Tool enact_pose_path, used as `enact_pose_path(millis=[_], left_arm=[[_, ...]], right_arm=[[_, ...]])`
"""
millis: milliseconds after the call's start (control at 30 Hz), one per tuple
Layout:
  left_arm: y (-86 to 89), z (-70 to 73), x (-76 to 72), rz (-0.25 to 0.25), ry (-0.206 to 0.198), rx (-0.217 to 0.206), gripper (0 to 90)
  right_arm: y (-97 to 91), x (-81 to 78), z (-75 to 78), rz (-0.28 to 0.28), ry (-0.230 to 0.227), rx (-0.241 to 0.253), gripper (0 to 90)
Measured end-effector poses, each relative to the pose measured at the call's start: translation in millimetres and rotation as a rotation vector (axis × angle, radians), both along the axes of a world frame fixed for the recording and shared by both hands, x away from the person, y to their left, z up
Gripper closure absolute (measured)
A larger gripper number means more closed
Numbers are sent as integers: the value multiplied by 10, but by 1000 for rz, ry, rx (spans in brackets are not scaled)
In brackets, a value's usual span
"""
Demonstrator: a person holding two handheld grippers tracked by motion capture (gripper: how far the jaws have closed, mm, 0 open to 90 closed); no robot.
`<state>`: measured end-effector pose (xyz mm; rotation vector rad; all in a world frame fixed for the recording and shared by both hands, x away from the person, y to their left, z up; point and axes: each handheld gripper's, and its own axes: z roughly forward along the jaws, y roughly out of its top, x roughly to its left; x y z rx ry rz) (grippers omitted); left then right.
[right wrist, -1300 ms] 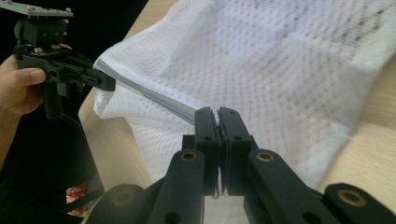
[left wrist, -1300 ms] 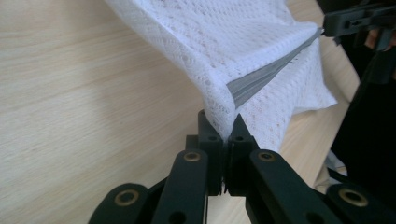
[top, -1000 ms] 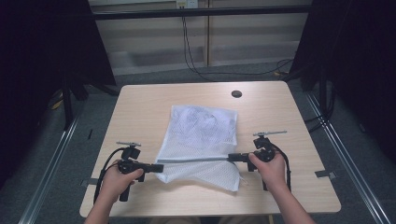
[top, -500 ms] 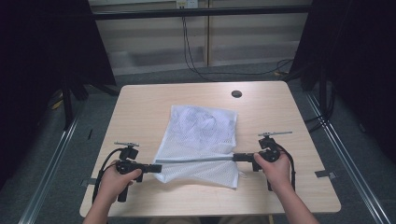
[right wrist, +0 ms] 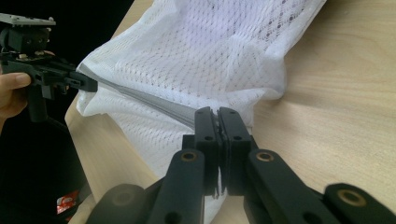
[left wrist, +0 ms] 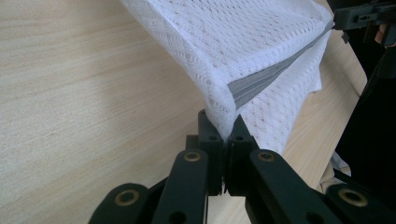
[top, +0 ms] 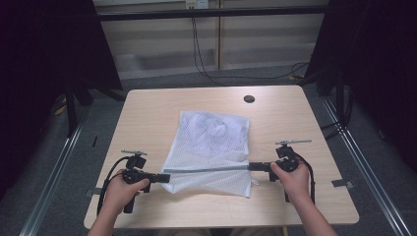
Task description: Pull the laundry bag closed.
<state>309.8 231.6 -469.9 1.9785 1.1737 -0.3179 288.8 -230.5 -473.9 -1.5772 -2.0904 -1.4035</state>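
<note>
Pale wooden tabletop (top: 147,113) carries a white mesh bag (top: 211,142) near its middle; left tongs (top: 164,177) and right tongs (top: 252,166) each clamp tight on opposite ends of its grey band (top: 206,169), stretching it taut.

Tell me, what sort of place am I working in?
Probably a lab recording station, not a home: a bare wooden table ringed by black curtains, metal floor rails, and cables hanging down the back wall.

You had one white mesh bag (top: 209,147) on one wooden table (top: 147,113), two grippers, and one dark round cap (top: 249,99) beyond the bag.
</note>
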Motion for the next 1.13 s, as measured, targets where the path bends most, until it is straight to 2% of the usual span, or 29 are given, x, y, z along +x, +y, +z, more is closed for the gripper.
enact_pose_path(millis=[67, 133, 233, 300, 400, 467, 500, 533, 600, 667, 800, 900, 933, 1033, 1133], left_arm=[[2, 1, -4, 1, 0, 5, 882], [15, 3, -5, -17, 12, -30, 877], [1, 4, -9, -31, 5, -34, 866], [5, 8, -13, -32, -8, -29, 760], [11, 23, -22, -35, -47, -43, 615], [11, 37, -32, -32, -75, -50, 516], [14, 32, -26, -20, -92, -59, 453], [16, 29, -21, -20, -111, -53, 386], [27, 30, -11, -18, -122, -38, 334], [27, 35, -2, -6, -131, -35, 253], [22, 69, 13, 12, -153, -30, 218], [19, 69, 31, 21, -176, -10, 201], [17, 68, 33, 26, -179, -9, 197], [23, 68, 57, 31, -200, 8, 185], [32, 70, 69, 57, -226, 16, 175]], right_arm=[[-3, 3, -12, 5, 7, 5, 880], [-8, 2, -33, 17, 22, 27, 879], [-7, -13, -45, 13, 19, 24, 878], [-5, -14, -47, 7, -1, 9, 872], [-24, -23, -33, -22, -31, -3, 787], [-34, -36, -14, -26, -46, -1, 697], [-42, -43, -3, -34, -65, -7, 649], [-53, -50, 5, -40, -78, -17, 639], [-71, -65, 21, -40, -84, -17, 586], [-91, -90, 37, -48, -117, -33, 515], [-129, -121, 44, -66, -167, -69, 374], [-162, -136, 26, -69, -205, -108, 295], [-179, -144, 14, -67, -214, -128, 279], [-209, -162, 4, -74, -229, -140, 246], [-243, -175, -3, -71, -237, -167, 216]])
